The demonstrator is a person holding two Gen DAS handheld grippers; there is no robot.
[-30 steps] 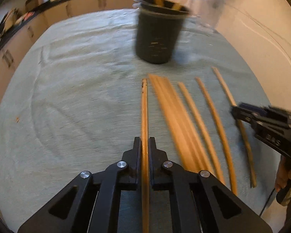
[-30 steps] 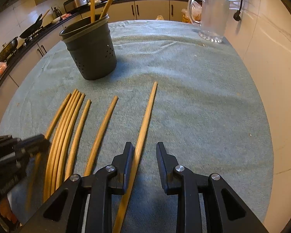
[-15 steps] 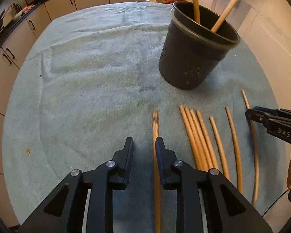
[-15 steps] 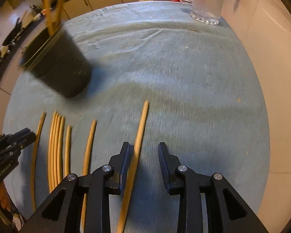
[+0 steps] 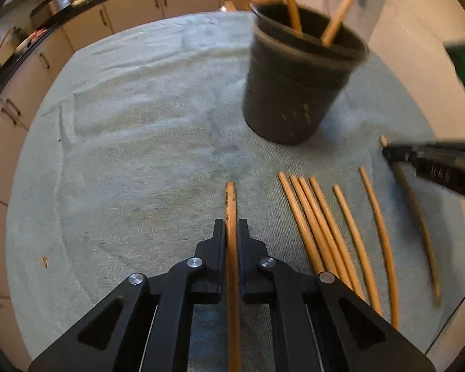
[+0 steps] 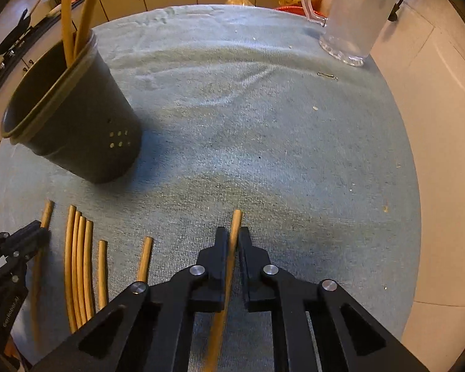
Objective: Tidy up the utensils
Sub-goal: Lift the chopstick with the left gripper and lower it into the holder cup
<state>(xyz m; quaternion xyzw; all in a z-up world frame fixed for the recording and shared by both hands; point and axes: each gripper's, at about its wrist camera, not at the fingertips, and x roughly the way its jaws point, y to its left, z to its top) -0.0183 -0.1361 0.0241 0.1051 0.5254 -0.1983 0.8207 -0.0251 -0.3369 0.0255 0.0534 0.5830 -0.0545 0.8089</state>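
Several wooden chopsticks (image 5: 322, 229) lie in a row on a green cloth. A dark perforated holder (image 5: 294, 93) with two sticks in it stands behind them; it also shows in the right wrist view (image 6: 77, 130). My left gripper (image 5: 231, 232) is shut on the leftmost chopstick (image 5: 231, 198). My right gripper (image 6: 232, 241) is shut on the rightmost chopstick (image 6: 236, 220). The other gripper shows at the edge of each view, the right one in the left wrist view (image 5: 390, 152) and the left one in the right wrist view (image 6: 43, 235).
A clear glass pitcher (image 6: 353, 21) stands at the cloth's far right. A tiled wall (image 6: 443, 99) runs along the right side. Kitchen cabinets (image 5: 133, 12) line the far side. The green cloth (image 6: 263, 124) covers the table.
Both grippers were open half a second ago and have closed on their chopsticks. Both cameras have shifted, so the holder sits differently in view.
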